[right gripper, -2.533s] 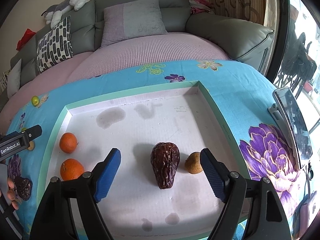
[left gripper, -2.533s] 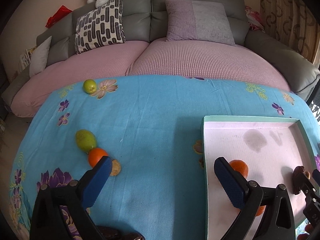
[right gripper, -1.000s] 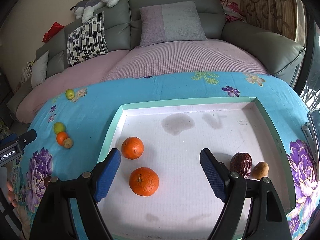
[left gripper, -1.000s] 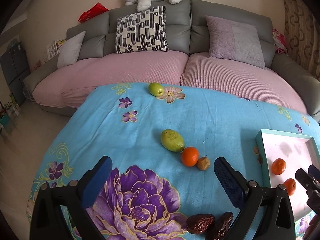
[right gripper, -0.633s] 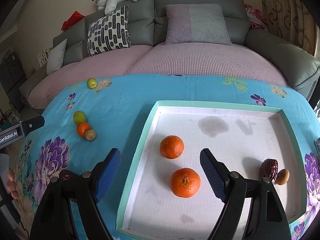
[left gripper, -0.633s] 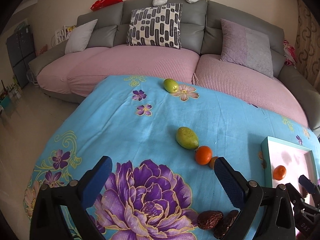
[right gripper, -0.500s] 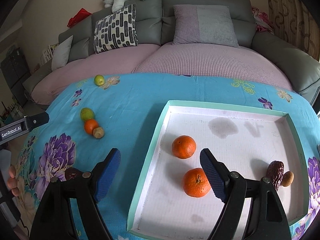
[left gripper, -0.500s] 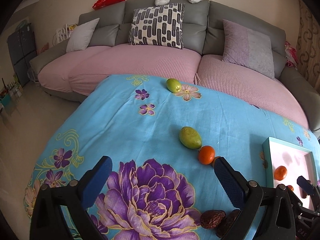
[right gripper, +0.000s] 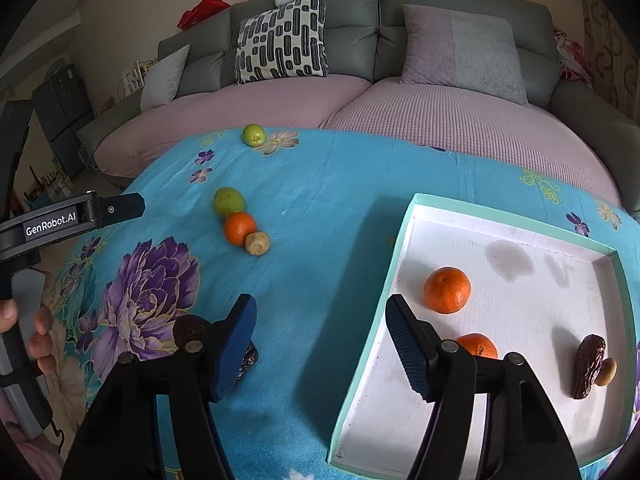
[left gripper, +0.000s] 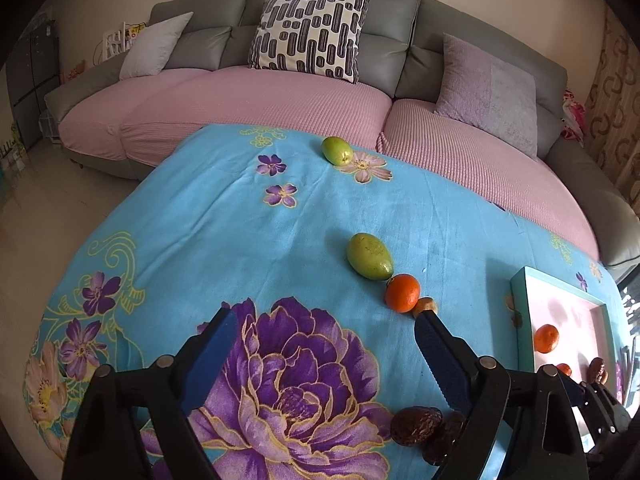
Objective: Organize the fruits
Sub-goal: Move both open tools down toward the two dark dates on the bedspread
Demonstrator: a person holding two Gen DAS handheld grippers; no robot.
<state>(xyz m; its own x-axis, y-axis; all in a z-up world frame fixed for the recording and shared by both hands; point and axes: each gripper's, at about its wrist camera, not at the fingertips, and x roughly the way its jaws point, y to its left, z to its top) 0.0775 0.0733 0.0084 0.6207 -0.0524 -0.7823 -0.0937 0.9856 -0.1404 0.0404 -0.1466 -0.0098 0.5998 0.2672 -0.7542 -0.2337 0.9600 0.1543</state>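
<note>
My left gripper (left gripper: 324, 332) is open and empty above the blue flowered cloth (left gripper: 224, 240). Ahead lie a green mango (left gripper: 369, 256), an orange (left gripper: 402, 293) and a small brown fruit (left gripper: 425, 305) in a row, and a green fruit (left gripper: 337, 150) near the far edge. Two dark dates (left gripper: 416, 420) lie by its right finger. My right gripper (right gripper: 320, 320) is open and empty over the left rim of the teal tray (right gripper: 400, 240). The tray holds two oranges (right gripper: 447, 289), a date (right gripper: 588, 364) and a small brown fruit (right gripper: 607, 372).
A grey and pink sofa (left gripper: 280, 92) with cushions runs behind the table. The left gripper's body and the hand holding it (right gripper: 36, 336) show at the left of the right wrist view. The table edge drops to the floor on the left.
Both grippers have swung left, away from the tray. The loose fruits on the cloth have come into fuller view. Both stay open and empty.
</note>
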